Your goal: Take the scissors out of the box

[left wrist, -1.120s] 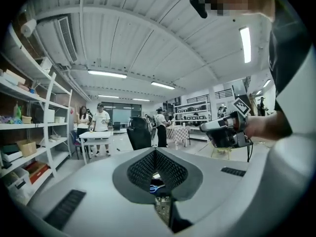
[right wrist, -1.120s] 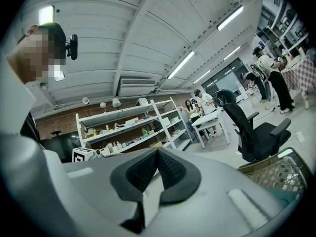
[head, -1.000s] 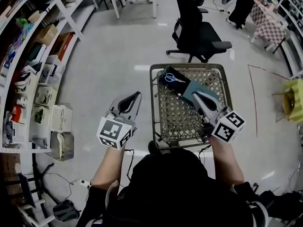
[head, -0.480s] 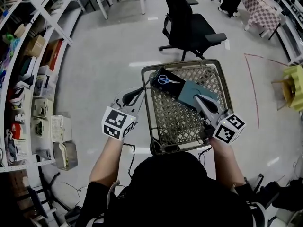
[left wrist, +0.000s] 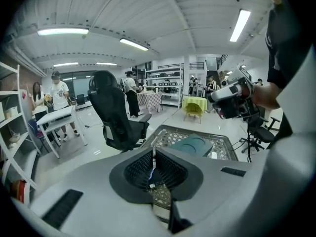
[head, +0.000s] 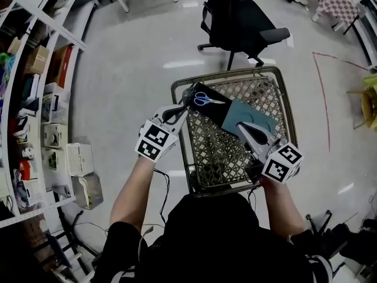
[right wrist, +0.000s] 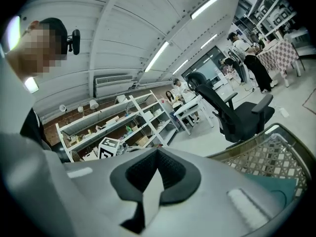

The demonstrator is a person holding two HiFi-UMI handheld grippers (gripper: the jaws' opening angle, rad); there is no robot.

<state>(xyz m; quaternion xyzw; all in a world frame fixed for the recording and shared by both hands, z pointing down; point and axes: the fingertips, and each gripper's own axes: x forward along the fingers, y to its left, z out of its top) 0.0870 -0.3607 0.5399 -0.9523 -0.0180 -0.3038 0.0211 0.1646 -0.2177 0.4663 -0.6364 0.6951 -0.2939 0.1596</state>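
scissors (head: 207, 99) lie in an open black box (head: 220, 115) at the far left of the wire basket (head: 235, 72), beside a teal lid (head: 252, 117). the step looks like the reach: the left hand-held gripper (head: 181, 111), jaws together and empty, sits beside the box and must open first. the right hand-held gripper (head: 245, 130), also closed on nothing, hovers over the lid.

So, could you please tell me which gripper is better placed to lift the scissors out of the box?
Left. The left gripper, jaws shut, sits at the basket rim right beside the box where the scissors lie. The right gripper hangs over the teal lid, farther from them.
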